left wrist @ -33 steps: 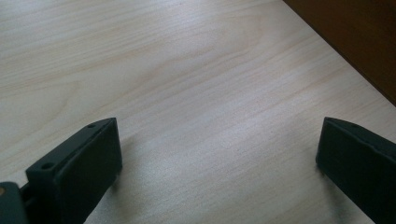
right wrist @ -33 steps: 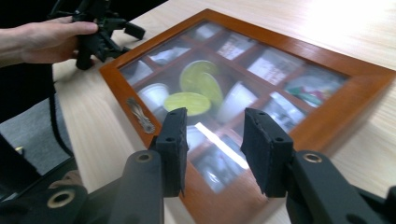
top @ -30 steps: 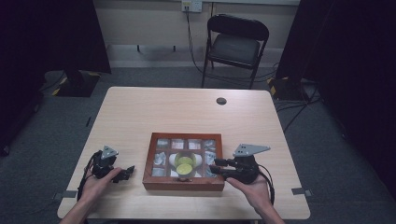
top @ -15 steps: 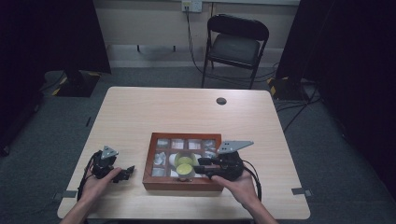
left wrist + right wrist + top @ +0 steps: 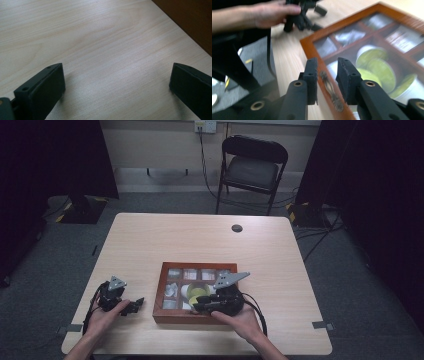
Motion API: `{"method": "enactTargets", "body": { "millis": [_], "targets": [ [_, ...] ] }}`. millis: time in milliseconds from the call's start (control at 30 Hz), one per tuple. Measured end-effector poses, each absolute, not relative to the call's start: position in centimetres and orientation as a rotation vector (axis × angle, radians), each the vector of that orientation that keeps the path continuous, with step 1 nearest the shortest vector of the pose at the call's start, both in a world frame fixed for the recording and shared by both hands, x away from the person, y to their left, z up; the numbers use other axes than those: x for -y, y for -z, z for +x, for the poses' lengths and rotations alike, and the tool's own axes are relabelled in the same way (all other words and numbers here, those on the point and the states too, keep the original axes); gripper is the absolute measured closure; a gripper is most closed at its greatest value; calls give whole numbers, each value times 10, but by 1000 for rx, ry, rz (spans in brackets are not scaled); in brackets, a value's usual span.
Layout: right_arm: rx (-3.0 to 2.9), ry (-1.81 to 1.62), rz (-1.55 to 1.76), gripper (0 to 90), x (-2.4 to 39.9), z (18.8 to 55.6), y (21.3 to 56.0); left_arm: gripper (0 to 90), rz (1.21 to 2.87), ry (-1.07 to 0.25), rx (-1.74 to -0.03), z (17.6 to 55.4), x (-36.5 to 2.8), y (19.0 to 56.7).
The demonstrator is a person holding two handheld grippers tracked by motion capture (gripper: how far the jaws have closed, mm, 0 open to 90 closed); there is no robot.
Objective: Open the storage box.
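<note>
A wooden box (image 5: 159, 292) with a glass lid stands near the table's front edge. Under the glass lie white packets and round yellow-green tins (image 5: 374, 65). My right gripper (image 5: 198, 307) hovers over the box's front rim and points left. In the right gripper view its jaws (image 5: 327, 65) have just been closing and stand narrowly apart on either side of a small metal handle (image 5: 329, 86) on the lid's frame, with a sliver of gap on each side. My left gripper (image 5: 136, 305) rests on the table left of the box, jaws wide apart (image 5: 117, 75) over bare wood.
A black folding chair (image 5: 252, 167) stands behind the table. A small dark round disc (image 5: 237, 228) sits near the far edge. The box's dark side (image 5: 190, 22) is close to the left gripper's right. Cables trail from both grippers toward the front edge.
My right gripper has slid left along the box's front rim to the lid's handle, and its jaws have narrowed. The left gripper and hand have stayed put.
</note>
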State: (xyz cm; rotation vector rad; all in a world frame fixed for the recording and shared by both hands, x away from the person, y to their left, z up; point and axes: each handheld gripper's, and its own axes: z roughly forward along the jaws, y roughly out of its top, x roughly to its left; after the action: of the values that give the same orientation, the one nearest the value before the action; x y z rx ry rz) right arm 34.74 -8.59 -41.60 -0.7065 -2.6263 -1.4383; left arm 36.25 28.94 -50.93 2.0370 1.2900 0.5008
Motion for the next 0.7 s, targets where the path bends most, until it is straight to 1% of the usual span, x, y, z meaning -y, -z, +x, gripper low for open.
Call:
{"method": "enactTargets", "body": {
  "millis": [233, 700],
  "targets": [
    [2644, 1400, -670, 772, 80, 348, 425, 0, 2037, -501, -1290, 362, -289, 509],
    [2651, 1367, -675, 785, 77, 351, 436, 0, 2036, -500, -1291, 362, -289, 509]
  ]
}}
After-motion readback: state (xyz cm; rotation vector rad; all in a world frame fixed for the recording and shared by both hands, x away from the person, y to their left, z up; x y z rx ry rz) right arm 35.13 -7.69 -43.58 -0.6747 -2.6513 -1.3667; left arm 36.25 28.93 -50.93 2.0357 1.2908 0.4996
